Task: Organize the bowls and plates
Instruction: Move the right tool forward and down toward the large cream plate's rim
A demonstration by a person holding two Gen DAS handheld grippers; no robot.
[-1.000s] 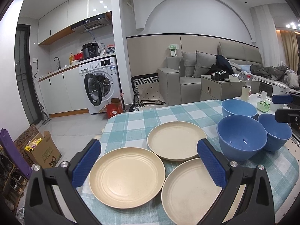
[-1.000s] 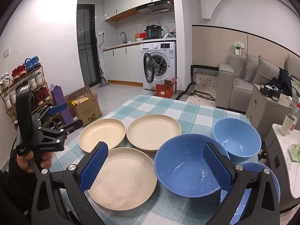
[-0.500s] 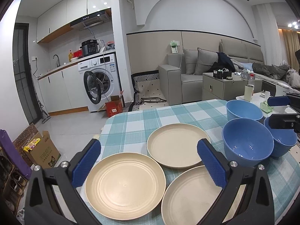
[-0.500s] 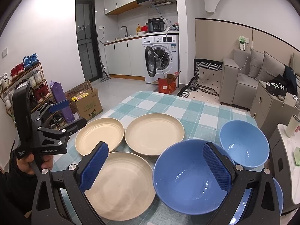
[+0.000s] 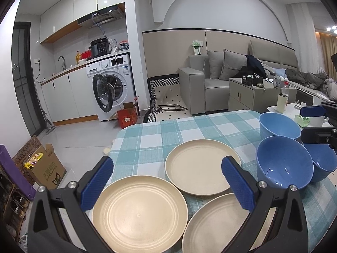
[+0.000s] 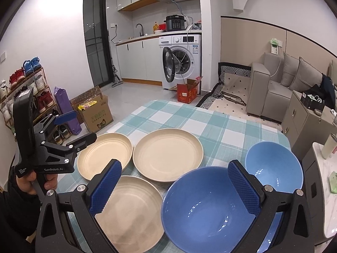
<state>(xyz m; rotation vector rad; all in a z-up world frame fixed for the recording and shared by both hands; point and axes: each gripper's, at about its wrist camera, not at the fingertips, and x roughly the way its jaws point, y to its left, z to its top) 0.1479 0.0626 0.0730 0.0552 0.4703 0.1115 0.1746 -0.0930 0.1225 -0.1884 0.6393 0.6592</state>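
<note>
We are holding both tools above a table spread with a teal-and-white checked cloth [image 5: 147, 141]. Our left gripper [image 5: 167, 182] is hovering with its blue ribbed pads spread wide, pinching nothing; below it is lying the left-hand round cream plate [image 5: 139, 213], ringed with faint grooves. Just beside that one, towards the far side of the table, is sitting the far cream plate [image 5: 200, 166], and the near cream plate [image 5: 214, 225] is lying close to our edge, partly hidden behind the left gripper's right finger [image 5: 237, 184]. The three plates are lying flat and close together in a cluster; we cannot tell whether their rims are touching.

Our right gripper [image 6: 173, 189] is likewise gaping open and empty, hanging over the near side of the table. Between its pads we are seeing the near cream plate on one side and the large round blue bowl [image 6: 202, 208] on the other. A second, lighter blue bowl [image 6: 273, 166] is standing upright just behind it. In the left wrist view a third blue bowl [image 5: 324, 164] is showing to the right of the big one, partly covered by the right gripper's dark arm. All the bowls are grouped on the right of the table, the plates on the left.

A hand [image 6: 35, 181] in a dark sleeve is gripping the left tool's handle.
</note>
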